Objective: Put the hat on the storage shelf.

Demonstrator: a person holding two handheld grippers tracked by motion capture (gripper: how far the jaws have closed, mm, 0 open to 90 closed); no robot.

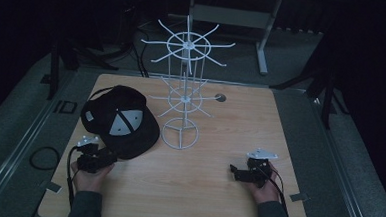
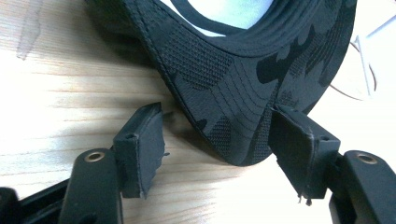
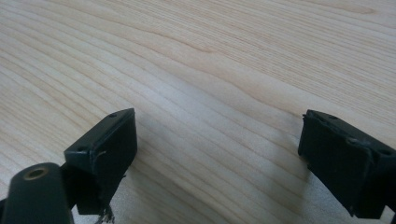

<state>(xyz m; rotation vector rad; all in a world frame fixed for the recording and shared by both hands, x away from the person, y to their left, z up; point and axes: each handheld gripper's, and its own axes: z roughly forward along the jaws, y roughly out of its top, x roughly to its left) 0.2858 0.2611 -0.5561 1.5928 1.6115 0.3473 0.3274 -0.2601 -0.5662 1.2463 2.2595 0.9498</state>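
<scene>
L gripper (image 2: 215, 135) lined up on cap (image 1: 120, 120) brim, grab not yet made.

Jaws wide apart w/ brim edge between them, nothing pinched; judging by the setup, next move is closing on the brim, then lifting cap toward the wire rack (image 1: 182, 95) ahead-right. R gripper (image 3: 217, 158) spread open too, over bare table (image 1: 202, 179), holding nothing. No readable logo or writing on cap.

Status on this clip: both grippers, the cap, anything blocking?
Left gripper open, fingers either side of the cap brim, not closed. Right gripper open over bare table. White wire rack stands right of the cap, apart.
</scene>
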